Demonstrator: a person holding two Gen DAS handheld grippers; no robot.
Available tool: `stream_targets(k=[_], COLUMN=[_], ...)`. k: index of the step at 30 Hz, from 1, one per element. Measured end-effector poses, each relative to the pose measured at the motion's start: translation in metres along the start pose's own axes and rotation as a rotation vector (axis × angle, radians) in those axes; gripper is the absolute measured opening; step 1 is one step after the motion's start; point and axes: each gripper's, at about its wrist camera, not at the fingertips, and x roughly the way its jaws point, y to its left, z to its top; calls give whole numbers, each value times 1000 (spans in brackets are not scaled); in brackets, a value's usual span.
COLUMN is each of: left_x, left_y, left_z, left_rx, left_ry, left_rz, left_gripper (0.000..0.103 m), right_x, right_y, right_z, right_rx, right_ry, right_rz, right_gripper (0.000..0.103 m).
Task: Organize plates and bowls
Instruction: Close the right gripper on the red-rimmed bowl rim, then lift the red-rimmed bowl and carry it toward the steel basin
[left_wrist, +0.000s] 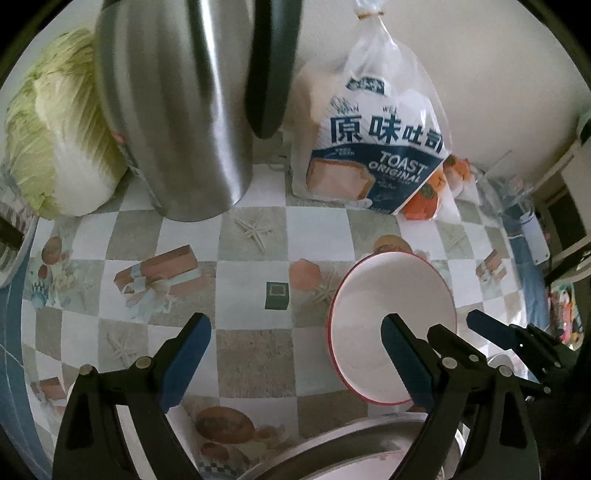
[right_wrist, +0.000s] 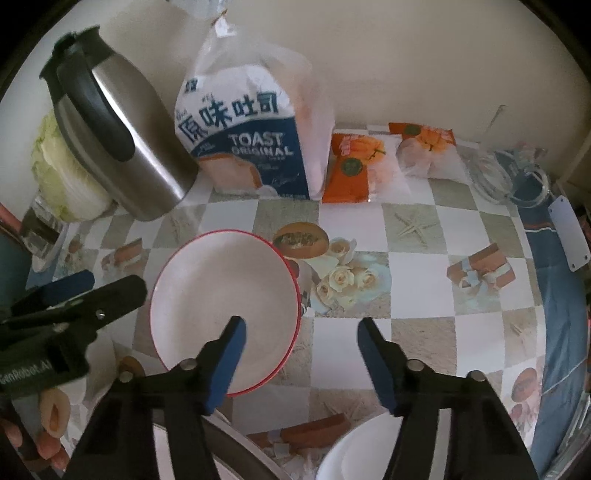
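- Left gripper (left_wrist: 295, 339): lower centre of the left wrist view, fingers spread wide, nothing between them.
- Right gripper (right_wrist: 300, 334): lower centre of the right wrist view, fingers apart and empty.
- Red-rimmed white plate (right_wrist: 225, 310): flat on the checkered tablecloth (right_wrist: 413, 280), centre left, partly behind the right gripper's left finger.
- Steel thermos jug (right_wrist: 122, 147) and toast bag (right_wrist: 251, 147): upper left, side by side.

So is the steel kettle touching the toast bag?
Apart. The right wrist view shows checkered tablecloth between the steel kettle base and the toast bag.
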Motion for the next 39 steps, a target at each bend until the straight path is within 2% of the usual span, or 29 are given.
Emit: stream_targets(k=[3, 4, 5, 7, 13, 17, 22, 27, 31, 39], left_x=[7, 8, 10, 17, 37, 47, 56, 65, 68, 64], left_y=[-3, -3, -4, -4, -4, -10, -19, -21, -19, -27], left_z=[0, 0, 0, -1, -5, -6, -7, -12, -10, -6], left_rx=[11, 14, 16, 13, 14, 26, 46, 47, 51, 67], left_ry=[13, 14, 18, 37, 86, 117, 151, 176, 177, 154], left_rz=[19, 21, 25, 35, 7, -12, -11, -19, -38, -49], left_gripper=[92, 87, 77, 63, 39, 25, 18, 17, 11, 11], right_x=[8, 11, 13, 16, 31, 39, 48, 51, 51, 52], right_y=[1, 0, 1, 2, 6, 5, 7, 10, 9, 10], right_z=[1, 1, 1, 1, 0, 1, -1, -3, -3, -4], right_rx=[-2, 0, 0, -7, -28, -25, -37, -56, -55, -49], right_ry=[19, 24, 28, 33, 59, 71, 97, 109, 120, 121], right_rz=[2, 3, 5, 10, 3, 12, 23, 28, 38, 49], right_gripper=[48, 43, 39, 35, 25, 24, 21, 20, 20, 20])
